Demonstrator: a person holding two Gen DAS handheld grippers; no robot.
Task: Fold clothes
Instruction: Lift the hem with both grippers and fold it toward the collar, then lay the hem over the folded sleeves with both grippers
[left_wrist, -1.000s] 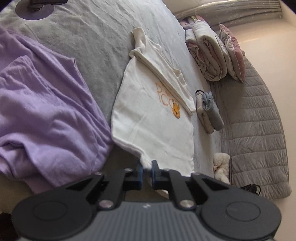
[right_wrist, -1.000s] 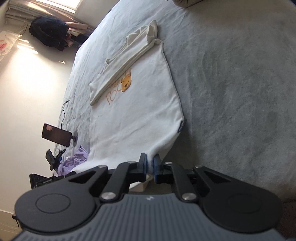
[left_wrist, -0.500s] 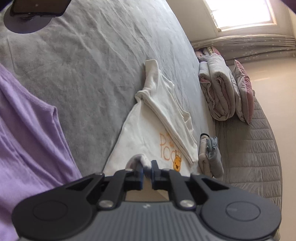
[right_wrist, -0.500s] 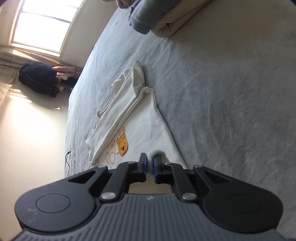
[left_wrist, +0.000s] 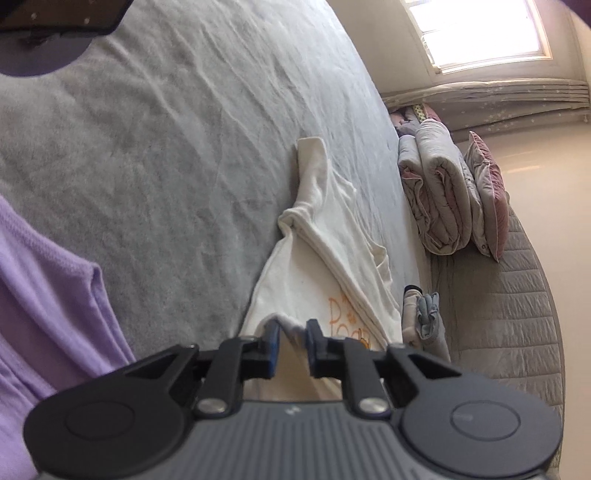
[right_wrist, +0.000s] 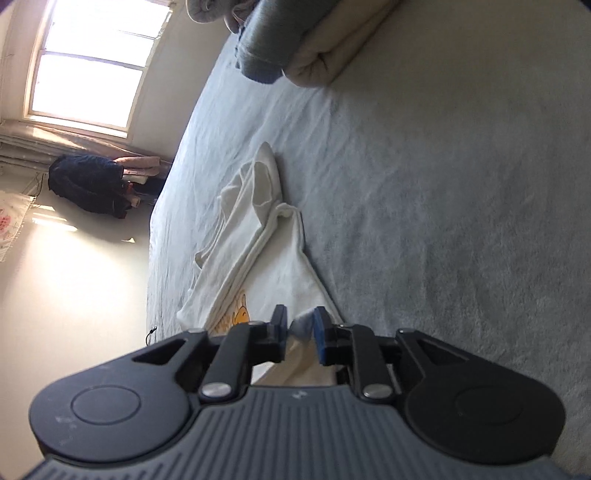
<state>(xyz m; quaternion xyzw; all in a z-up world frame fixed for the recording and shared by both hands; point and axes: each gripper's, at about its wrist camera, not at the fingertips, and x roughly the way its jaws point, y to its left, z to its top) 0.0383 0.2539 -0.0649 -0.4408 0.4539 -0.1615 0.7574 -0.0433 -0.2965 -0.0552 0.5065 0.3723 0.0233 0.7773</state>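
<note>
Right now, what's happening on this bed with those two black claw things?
A person is folding a cream T-shirt on a grey bed, with a handheld gripper in each hand. The left gripper and the right gripper each have a bit of the shirt's hem between their parted fingers. A purple garment lies to the left, and folded clothes sit farther up the bed.

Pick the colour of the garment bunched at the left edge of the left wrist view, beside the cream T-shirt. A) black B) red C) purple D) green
C: the purple garment lies bunched on the grey bed cover, left of the cream T-shirt.
</note>
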